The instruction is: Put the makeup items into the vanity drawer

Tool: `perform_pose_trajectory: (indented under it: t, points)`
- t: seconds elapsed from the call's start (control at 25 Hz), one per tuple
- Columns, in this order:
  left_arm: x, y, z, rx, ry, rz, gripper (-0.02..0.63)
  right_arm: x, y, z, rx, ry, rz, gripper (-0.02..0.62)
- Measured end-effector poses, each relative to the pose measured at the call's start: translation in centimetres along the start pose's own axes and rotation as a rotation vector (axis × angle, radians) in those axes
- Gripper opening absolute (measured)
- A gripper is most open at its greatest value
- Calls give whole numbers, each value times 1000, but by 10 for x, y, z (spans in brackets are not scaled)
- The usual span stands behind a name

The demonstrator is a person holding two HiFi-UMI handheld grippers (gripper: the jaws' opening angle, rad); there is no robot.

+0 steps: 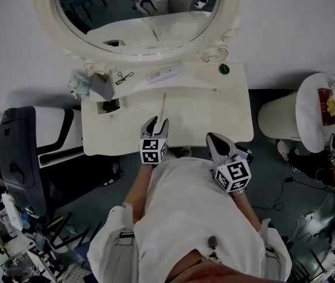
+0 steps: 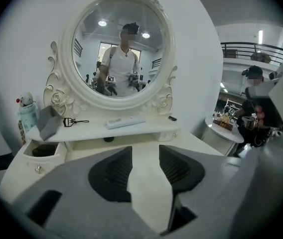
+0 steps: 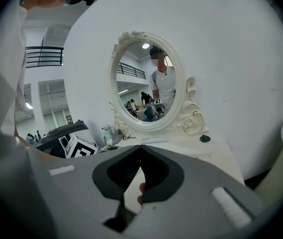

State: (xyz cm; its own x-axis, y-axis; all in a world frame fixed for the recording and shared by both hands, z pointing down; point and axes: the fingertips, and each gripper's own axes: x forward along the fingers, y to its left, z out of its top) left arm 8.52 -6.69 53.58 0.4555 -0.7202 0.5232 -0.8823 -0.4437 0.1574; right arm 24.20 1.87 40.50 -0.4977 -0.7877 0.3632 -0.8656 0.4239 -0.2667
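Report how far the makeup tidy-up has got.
Done: the drawer stands open; its contents can't be made out. In hand: nothing; the left gripper is open, the right gripper shut, both empty. Left: eyelash curler, white case and dark round item on the shelf, slim stick on the tabletop.

White short-sleeved T-shirt (image 1: 185,211), pale beige trousers (image 1: 105,249), small dark clip (image 1: 213,239) at the chest; grey left gripper (image 1: 155,122) and right gripper (image 1: 212,136), black ribbed pads (image 2: 114,171), each with a black-and-white marker cube (image 1: 153,150)
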Motion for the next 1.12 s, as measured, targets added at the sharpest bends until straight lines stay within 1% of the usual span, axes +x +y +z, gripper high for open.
perform_pose_trajectory:
  t: [0.12,0.36,0.44,0.6,0.72,0.88,1.04,1.12]
  points:
    - [18,8,-15,0,38,28,199,-5,-9,-4,-2,23,-40,6]
    - [53,28,-54,19,151,70,209,-17,-22,-15,0,57,-103,6]
    - [66,33,-68,8,176,83,210,-21,-28,-16,3,65,-124,6]
    - [83,46,-89,-45,230,117,213,-25,-33,-21,13,84,-145,6]
    - [89,51,-103,-41,274,145,215,-27,-32,-24,15,92,-153,6]
    - [96,51,-114,-45,307,146,215,-31,-32,-28,29,93,-167,6]
    - [102,54,-124,-19,329,157,216,-32,-29,-32,37,94,-170,6]
    - [101,55,-126,-10,324,158,216,-32,-25,-33,36,97,-168,6]
